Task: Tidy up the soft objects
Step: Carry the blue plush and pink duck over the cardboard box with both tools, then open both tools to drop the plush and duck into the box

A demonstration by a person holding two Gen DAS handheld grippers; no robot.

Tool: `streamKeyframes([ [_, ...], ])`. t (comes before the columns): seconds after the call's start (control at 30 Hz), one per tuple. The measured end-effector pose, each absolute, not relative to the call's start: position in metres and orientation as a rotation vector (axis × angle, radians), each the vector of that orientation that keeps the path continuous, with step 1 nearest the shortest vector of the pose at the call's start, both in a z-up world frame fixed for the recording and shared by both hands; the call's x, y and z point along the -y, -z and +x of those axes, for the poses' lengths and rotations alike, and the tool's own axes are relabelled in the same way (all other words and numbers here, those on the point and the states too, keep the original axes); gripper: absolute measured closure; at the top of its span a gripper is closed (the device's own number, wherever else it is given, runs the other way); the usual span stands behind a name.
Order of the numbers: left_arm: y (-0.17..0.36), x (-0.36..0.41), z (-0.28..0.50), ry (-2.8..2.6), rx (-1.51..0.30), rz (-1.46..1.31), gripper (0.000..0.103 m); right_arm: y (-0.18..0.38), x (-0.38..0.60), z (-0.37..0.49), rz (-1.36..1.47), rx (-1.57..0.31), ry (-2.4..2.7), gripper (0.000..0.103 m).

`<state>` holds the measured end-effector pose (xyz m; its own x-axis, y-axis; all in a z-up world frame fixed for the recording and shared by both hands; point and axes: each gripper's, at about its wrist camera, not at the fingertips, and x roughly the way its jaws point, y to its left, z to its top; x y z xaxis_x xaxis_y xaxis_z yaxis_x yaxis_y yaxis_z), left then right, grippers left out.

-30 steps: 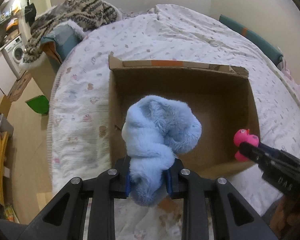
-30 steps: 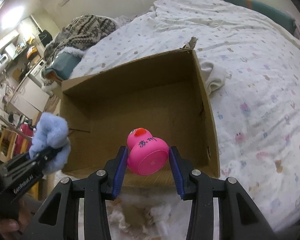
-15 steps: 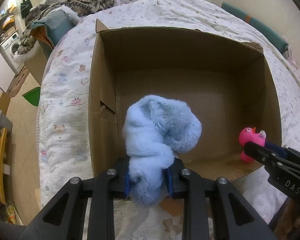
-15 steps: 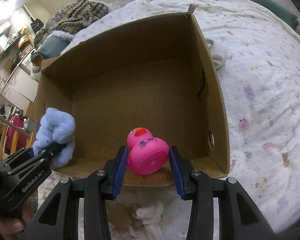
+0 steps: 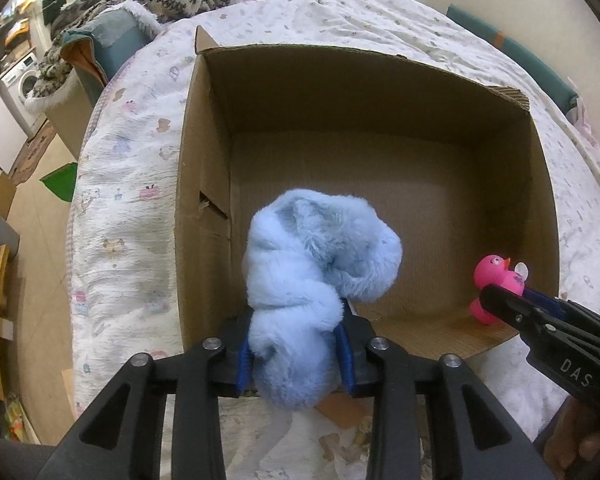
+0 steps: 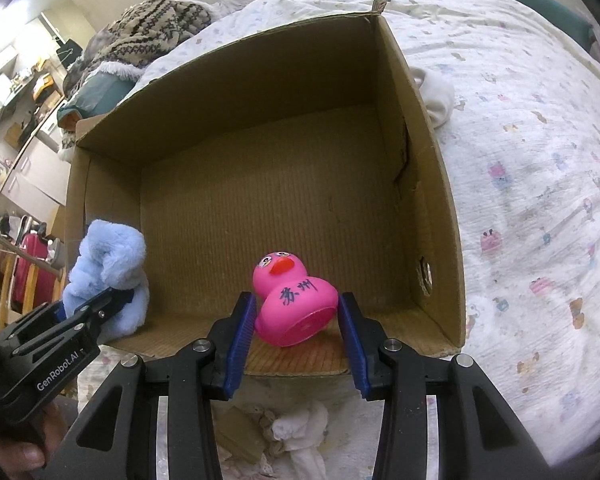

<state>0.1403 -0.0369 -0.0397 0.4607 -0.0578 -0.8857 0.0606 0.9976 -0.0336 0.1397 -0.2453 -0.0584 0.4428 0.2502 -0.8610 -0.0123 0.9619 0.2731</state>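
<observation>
A blue plush toy (image 5: 316,276) is gripped by the left gripper (image 5: 296,358), whose jaws have just been easing apart around it, at the near left corner of the cardboard box (image 5: 204,184); a pink rubber duck (image 6: 294,304), hand-lettered in Chinese, sits between the right gripper (image 6: 296,332) pads, lightly held, at the near edge. Both are best lowered to the floor before release. "GenRobot.AI" and "DAS" are read on the grippers

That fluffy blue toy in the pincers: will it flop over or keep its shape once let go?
The fluffy blue toy probably flops: it bulges and curls over the left gripper, whose jaws have just been opening around it. It looks light and unlikely to roll on the cardboard box floor.
</observation>
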Motion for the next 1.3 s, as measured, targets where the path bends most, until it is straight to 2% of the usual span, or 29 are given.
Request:
streamKeyframes([
  [0.3,0.035,0.035,0.136,0.091,-1.07,-0.033,0.058,0.057,0.252,0.138,0.29,-1.091,-0.183,0.056],
  [0.33,0.035,0.035,0.136,0.096,-1.065,-0.033,0.054,0.056,0.253,0.137,0.29,-1.085,-0.181,0.054],
  [0.37,0.034,0.036,0.136,0.094,-1.061,-0.025,0.051,0.054,0.254,0.137,0.3,-1.078,-0.186,0.047],
  [0.43,0.032,0.037,0.134,0.088,-1.051,-0.022,0.039,0.05,0.256,0.135,0.322,-1.062,-0.197,0.039],
  [0.47,0.03,0.037,0.133,0.083,-1.043,-0.022,0.038,0.048,0.257,0.135,0.328,-1.053,-0.198,0.034],
  [0.53,0.027,0.038,0.131,0.085,-1.036,-0.02,0.038,0.045,0.259,0.133,0.333,-1.041,-0.189,0.025],
  [0.57,0.026,0.039,0.129,0.097,-1.03,-0.018,0.038,0.045,0.26,0.133,0.334,-1.037,-0.184,0.023],
  [1.3,-0.01,0.023,0.083,0.097,-0.968,-0.019,0.038,0.013,0.275,0.086,0.285,-0.99,-0.127,0.023],
])
